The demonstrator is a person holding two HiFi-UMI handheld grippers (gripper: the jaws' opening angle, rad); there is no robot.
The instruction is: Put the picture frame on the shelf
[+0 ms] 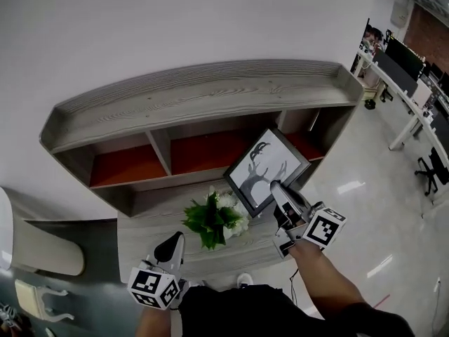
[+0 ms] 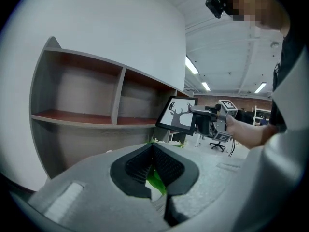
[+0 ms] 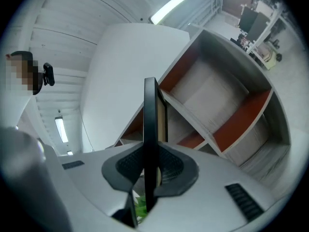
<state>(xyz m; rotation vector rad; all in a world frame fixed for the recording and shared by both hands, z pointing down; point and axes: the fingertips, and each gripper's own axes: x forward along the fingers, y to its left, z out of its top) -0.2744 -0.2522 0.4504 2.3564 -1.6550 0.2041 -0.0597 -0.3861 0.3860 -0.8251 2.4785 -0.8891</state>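
A grey wood-grain shelf unit (image 1: 210,97) with three open compartments floored in red-orange stands against a white wall. The black-rimmed picture frame (image 1: 265,168), showing a dark deer silhouette on a pale ground, is off the shelf. It hangs tilted in the air in front of the divider between the middle and right compartments, with its lower corner near a bunch of green leaves and white flowers (image 1: 212,218). That bunch stands on the grey wood-grain surface (image 1: 144,234) below the compartments.

The right hand-held gripper (image 1: 275,186) pinches the frame by its lower right edge. In the right gripper view, both ribbed black pads press on the thin dark rim, which runs upright between them.

The left hand-held gripper (image 1: 174,239) sits low and to the left, well apart from the frame, just beside the greenery. In the left gripper view its pads are pressed together with nothing gripped, and only a sliver of green leaf shows through below them. That view also shows the frame held up beyond the shelf's right end.

White office desks (image 1: 410,76) stand far off to the right.
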